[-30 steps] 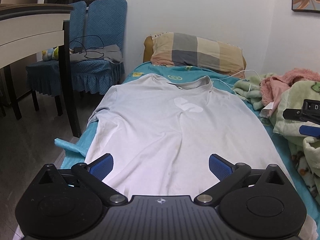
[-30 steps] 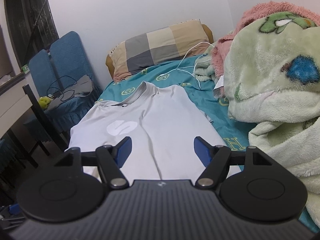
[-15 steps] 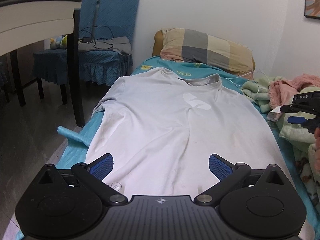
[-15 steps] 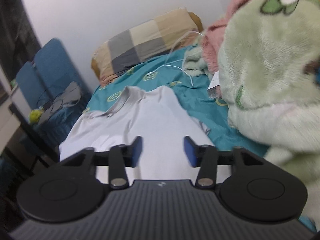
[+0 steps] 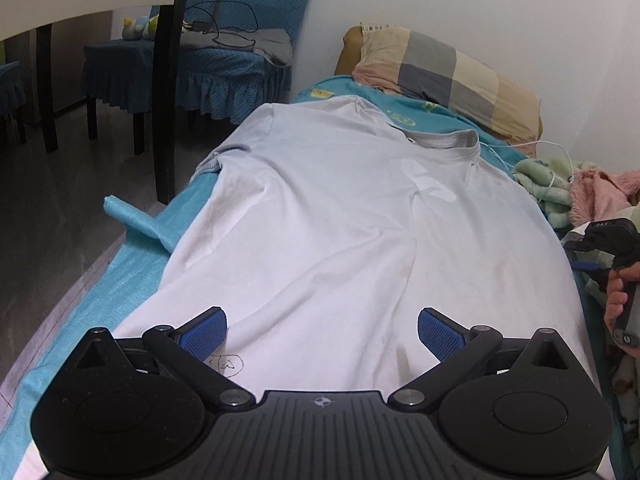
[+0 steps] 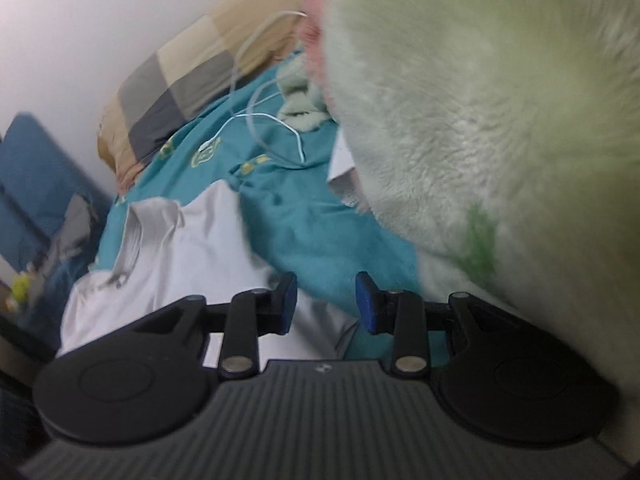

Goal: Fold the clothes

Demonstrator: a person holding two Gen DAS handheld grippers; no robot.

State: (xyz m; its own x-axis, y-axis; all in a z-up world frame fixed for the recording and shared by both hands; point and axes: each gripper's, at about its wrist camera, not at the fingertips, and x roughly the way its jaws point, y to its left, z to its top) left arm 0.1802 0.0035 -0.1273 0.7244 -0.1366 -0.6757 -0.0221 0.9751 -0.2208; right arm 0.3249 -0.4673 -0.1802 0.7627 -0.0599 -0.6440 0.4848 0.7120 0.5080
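Left wrist view: a white T-shirt [image 5: 340,220] is seen spread flat, front up, along a teal bed sheet [image 5: 132,276], its collar toward the checked pillow [image 5: 448,76] and its hem nearest the camera. No fold is visible in it. The left gripper [image 5: 322,330] is held just above the hem with its blue pads spread wide and nothing between them. At the right border of this view a hand [image 5: 622,300] is seen gripping the handle of the other tool.

In the blurred right wrist view, the right gripper [image 6: 326,300] is shown partly spread, a clear gap left between its pads and nothing pinched, over the shirt's right edge where white cloth meets the sheet. A fluffy green blanket [image 6: 500,120] crowds that side closely, and a white cable [image 6: 264,120] lies on the sheet beyond the collar.

The shirt is judged to be light, thin and limp. It is likely to sag and crease wherever it is not supported, and to drag on the sheet. A hold is best taken at a seamed edge, such as a hem corner or the shoulder seam, where the cloth is doubled. Only the shirt's layers should be pinched, not the sheet beneath or the blanket alongside.
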